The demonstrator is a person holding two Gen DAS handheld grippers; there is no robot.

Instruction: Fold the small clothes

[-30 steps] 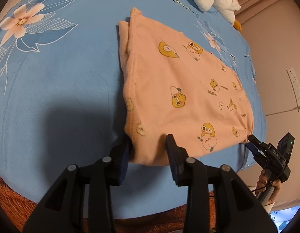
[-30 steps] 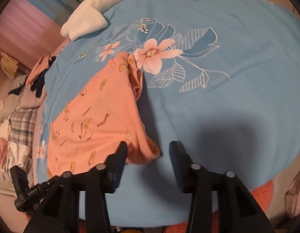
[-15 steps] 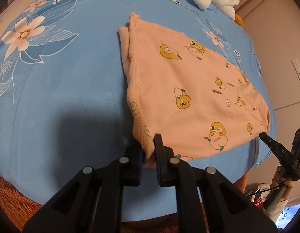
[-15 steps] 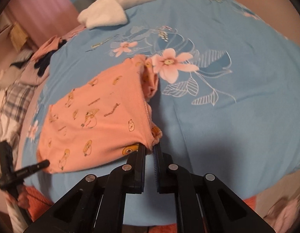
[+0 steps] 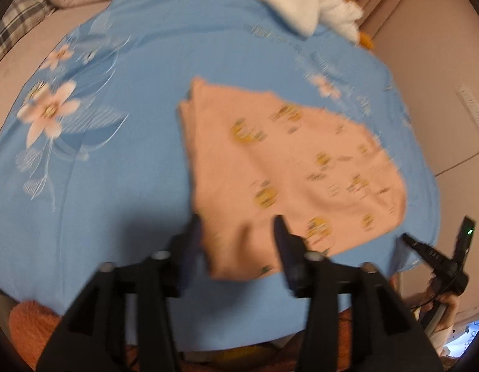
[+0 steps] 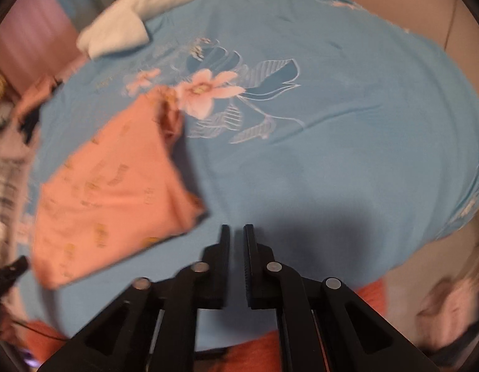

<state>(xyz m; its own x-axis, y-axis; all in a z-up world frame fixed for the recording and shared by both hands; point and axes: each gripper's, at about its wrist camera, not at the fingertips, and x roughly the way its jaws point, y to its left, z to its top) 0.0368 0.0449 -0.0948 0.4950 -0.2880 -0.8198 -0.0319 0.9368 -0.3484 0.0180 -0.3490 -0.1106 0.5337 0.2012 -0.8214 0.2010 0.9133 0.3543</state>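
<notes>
- Left gripper (image 5: 236, 241): fingers spread wide apart, nothing clamped. Near corner of the peach garment (image 5: 289, 167) lies in the gap between the two fingers; whether the pads touch the cloth cannot be told, as the frame is motion-blurred.
- Right gripper (image 6: 236, 248): fingers nearly together, only a narrow slit between them, nothing in the slit. It sits over bare sheet, just to the right of the garment's near corner and apart from it.
- Peach garment (image 6: 115, 186): folded, yellow cartoon print, lying flat on the blue sheet (image 5: 130, 170), near the sheet's front edge. In the right wrist view its right-hand edge looks bunched and slightly raised.
- Blue sheet (image 6: 348, 139): printed with pink flowers and white-outlined leaves; dark shadows of the grippers fall on it ahead of each tool.
- White cloth (image 5: 304, 6): heaped at the far edge of the sheet, well apart from the garment.
- Orange fuzzy fabric (image 5: 31, 325): shows below the sheet's near edge.
- Right gripper also appears at the right edge of the left wrist view (image 5: 425, 252).
</notes>
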